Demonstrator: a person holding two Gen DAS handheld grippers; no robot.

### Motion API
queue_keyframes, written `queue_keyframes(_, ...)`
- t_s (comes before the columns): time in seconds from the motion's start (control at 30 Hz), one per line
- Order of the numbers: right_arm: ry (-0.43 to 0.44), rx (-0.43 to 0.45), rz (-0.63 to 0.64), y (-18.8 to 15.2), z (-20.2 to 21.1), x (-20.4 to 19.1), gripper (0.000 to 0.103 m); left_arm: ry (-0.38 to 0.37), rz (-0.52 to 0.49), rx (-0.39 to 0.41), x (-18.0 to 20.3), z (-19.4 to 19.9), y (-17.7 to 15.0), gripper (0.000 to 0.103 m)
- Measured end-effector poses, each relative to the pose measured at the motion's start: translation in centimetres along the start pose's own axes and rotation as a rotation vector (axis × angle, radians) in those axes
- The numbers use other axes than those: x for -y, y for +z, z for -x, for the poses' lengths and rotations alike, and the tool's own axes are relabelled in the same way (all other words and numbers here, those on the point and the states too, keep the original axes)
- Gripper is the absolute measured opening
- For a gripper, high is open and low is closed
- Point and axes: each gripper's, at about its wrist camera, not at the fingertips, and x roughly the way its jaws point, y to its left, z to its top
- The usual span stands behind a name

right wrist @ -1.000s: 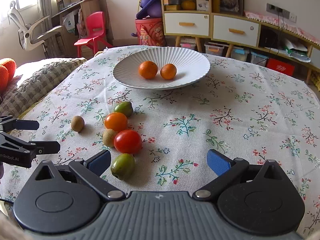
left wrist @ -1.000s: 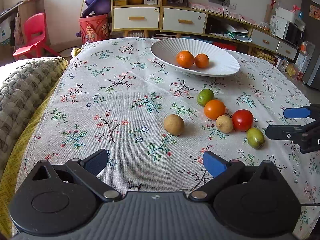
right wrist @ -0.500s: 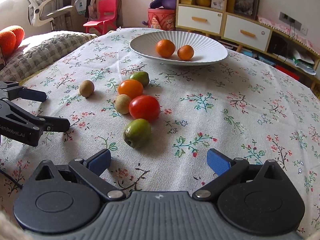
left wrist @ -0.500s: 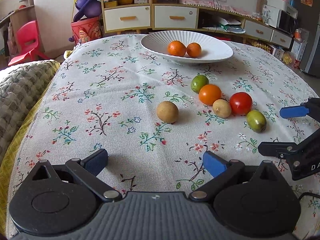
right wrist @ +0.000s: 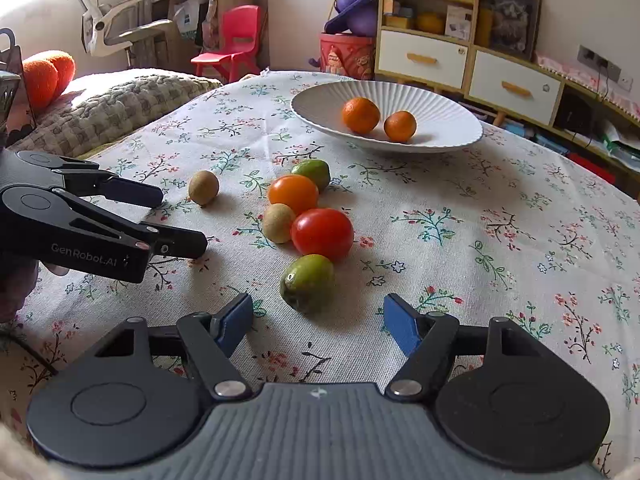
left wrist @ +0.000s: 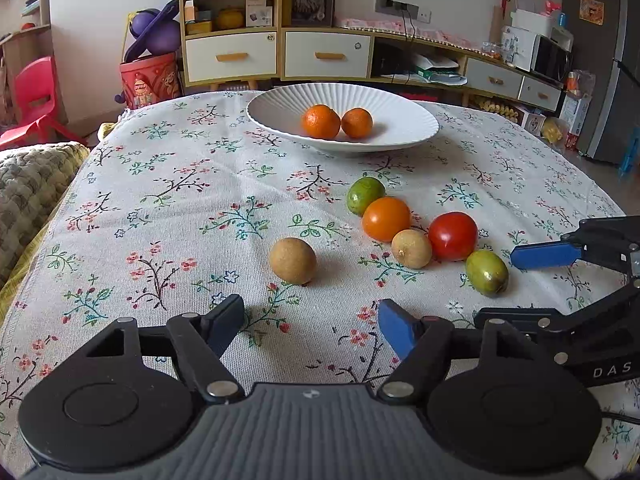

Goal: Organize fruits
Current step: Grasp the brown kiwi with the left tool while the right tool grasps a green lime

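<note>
A white ribbed plate (left wrist: 280,114) (right wrist: 448,136) holds two oranges (left wrist: 321,121) (right wrist: 361,115) at the far side of the floral tablecloth. Loose fruits lie on the cloth: a brown kiwi (left wrist: 292,260) (right wrist: 203,187), a green lime (left wrist: 365,195) (right wrist: 312,173), an orange tomato (left wrist: 386,218) (right wrist: 293,193), a small tan fruit (left wrist: 411,248) (right wrist: 279,223), a red tomato (left wrist: 453,235) (right wrist: 322,234) and a green fruit (left wrist: 487,272) (right wrist: 307,283). My left gripper (left wrist: 310,326) (right wrist: 182,220) is open, just short of the kiwi. My right gripper (right wrist: 318,324) (left wrist: 516,284) is open, just short of the green fruit.
A knitted grey-green cushion (left wrist: 28,184) (right wrist: 112,108) lies past the table's left edge. A cabinet with drawers (left wrist: 276,56) stands behind the table, with a red tub (left wrist: 150,84) and a red chair (left wrist: 34,100) beside it.
Both grippers have moved lower and forward toward the loose fruits, which now look larger and closer. The fruits have not moved. Both grippers stay open.
</note>
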Motion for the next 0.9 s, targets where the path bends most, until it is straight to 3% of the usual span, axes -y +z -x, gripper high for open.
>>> queue_keyframes(0.37, 0.028, -0.005, -0.002, 0.4, 0.0, 0.0, 0.044, 0.013, 0.036, 0.022, -0.2, -0.8, 0.7, 0.047)
queue_keyframes(0.9, 0.045, -0.011, -0.048, 0.9, -0.3, 0.9, 0.025, 0.007, 0.079, 0.012, -1.3, -1.0, 1.4, 0.012)
